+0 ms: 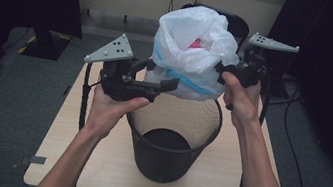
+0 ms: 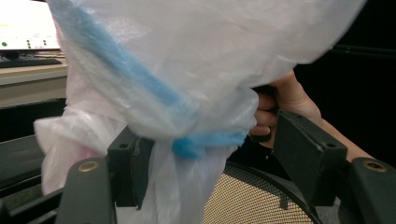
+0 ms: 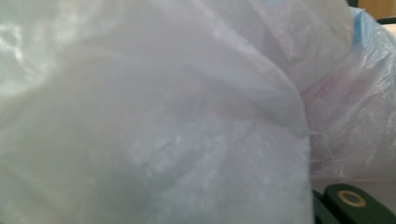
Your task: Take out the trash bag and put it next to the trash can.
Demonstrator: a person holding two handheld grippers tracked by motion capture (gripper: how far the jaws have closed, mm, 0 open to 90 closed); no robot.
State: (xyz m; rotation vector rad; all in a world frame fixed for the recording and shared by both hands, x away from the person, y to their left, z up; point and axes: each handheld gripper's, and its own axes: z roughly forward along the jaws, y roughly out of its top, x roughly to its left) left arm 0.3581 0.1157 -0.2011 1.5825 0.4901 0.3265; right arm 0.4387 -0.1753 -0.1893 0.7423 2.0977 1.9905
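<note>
- White thin plastic bin bag with a blue drawstring band [image 1: 196, 52]: held in the air just above the black wire-mesh round waste bin [image 1: 172, 140], between the two grippers; the bin looks empty inside and stands on the light wooden counter [image 1: 79, 150].
- Handling, judged: soft, limp film, light, crinkly and slippery; it will sag and shift shape with no stiff part to push on. Something pinkish shows through at the top, so it is partly filled but likely not heavy. Thin film may tear if pulled hard against the bin rim.
- Best hold, judged: the gathered film at the blue band, where the layers bunch up, not the smooth ballooned wall.
- Left gripper [image 1: 168, 84]: in the left gripper view its jaws stand apart, with the bunched neck of the bag and the blue band lying between them, against the left jaw and clear of the right one. Not closed on it; released.
- Right gripper [image 1: 221, 68]: at the bag's right flank, touching the film in the high view. The right gripper view has bag film pressed up against the lens, so I cannot tell whether its jaws are clenched on it.
- Far behind: a grey floor and a dark chair back beyond the counter.
</note>
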